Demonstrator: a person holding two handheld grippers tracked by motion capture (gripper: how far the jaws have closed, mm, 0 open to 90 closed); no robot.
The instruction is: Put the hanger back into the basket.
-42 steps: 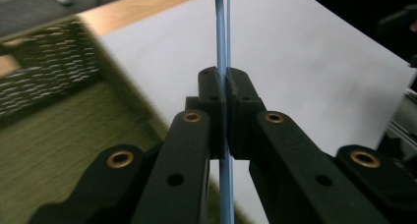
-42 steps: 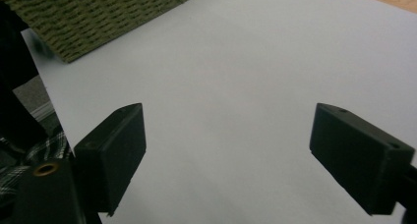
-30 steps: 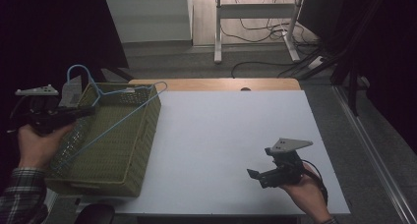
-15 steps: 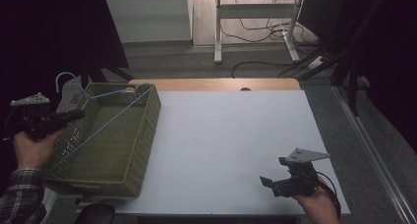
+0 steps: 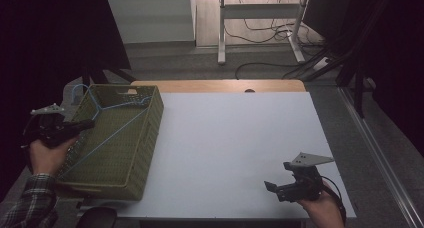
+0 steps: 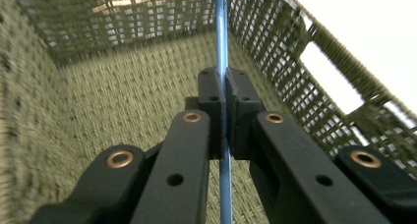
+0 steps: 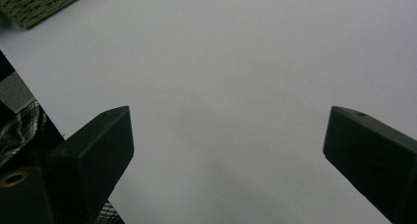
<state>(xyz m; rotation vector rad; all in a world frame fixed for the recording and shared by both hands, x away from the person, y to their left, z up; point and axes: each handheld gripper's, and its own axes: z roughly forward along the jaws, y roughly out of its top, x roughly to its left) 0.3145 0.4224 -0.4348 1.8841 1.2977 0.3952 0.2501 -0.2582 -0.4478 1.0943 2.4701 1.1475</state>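
Gripping a blue wire clothes hanger point(image 6: 222, 32), our left gripper point(image 6: 224, 94) has its two black jaws pressed together on the thin blue rod, which runs straight through the seam between the pads and comes out below them toward the camera. Ahead of the jaws the rod carries on up toward the far wall of the green woven basket point(image 6: 123, 101), whose floor lies behind and under the jaws and whose slotted side wall rises off to their right. From the high view we see the left gripper point(image 5: 75, 127) at the basket's near left rim, its tips just over the edge, with the hanger point(image 5: 107, 133) slanting across the inside and its hook poking above the far left corner of the basket point(image 5: 145, 148). Whether the hanger's lower bar touches the basket floor we cannot tell.

Our right gripper point(image 7: 228, 140) stands wide open, nothing between its jaws, only the bare white table point(image 7: 236, 62) ahead of them and a corner of the basket far off beyond the left jaw. Seen from above, it point(image 5: 275, 188) sits near the table's point(image 5: 235, 138) front right corner, well apart from the basket
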